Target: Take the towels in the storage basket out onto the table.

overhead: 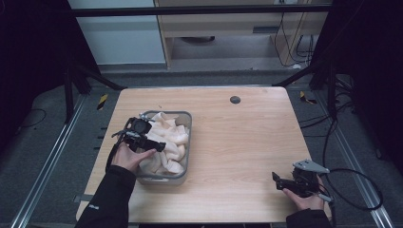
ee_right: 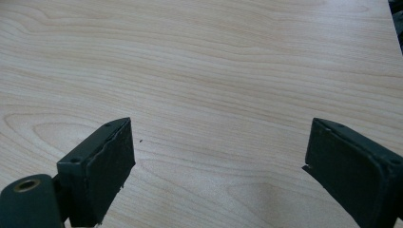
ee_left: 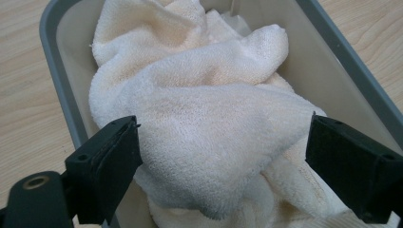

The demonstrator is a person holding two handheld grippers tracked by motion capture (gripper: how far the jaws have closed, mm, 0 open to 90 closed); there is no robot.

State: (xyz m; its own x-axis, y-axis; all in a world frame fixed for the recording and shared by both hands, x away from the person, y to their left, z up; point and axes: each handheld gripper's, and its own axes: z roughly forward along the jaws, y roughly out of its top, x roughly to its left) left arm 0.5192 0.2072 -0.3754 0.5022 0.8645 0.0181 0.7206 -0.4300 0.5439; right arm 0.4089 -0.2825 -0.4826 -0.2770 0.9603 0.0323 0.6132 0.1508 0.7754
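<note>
Reaching into the grey bin (overhead: 188, 142) at the left of the table (overhead: 237, 142), the left gripper (overhead: 157, 145) hangs over the heap of cream towels (overhead: 168, 135) with its fingers (ee_left: 107, 164) spread wide on either side of the topmost fold, pinching nothing yet. The step in hand looks like the approach to a first grasp: in the left gripper view the towel (ee_left: 209, 142) bulges up between the two open fingers, so the next move likely calls for a short descent and a firm close on that raised fold, then a lift straight up to clear the bin's rim. The bin walls stand close on both sides of the cloth, leaving little room for sideways motion inside; a finger straying outward could catch the grey rim (ee_left: 62, 102). The right gripper (overhead: 280, 181) rests low at the near right corner, its fingers (ee_right: 102, 166) also open and holding nothing, over bare wood. Between bin and right gripper the table lies open, giving ample room to lay a towel down; a small dark disc (overhead: 235, 99) sits near the far edge, well apart from both.
</note>
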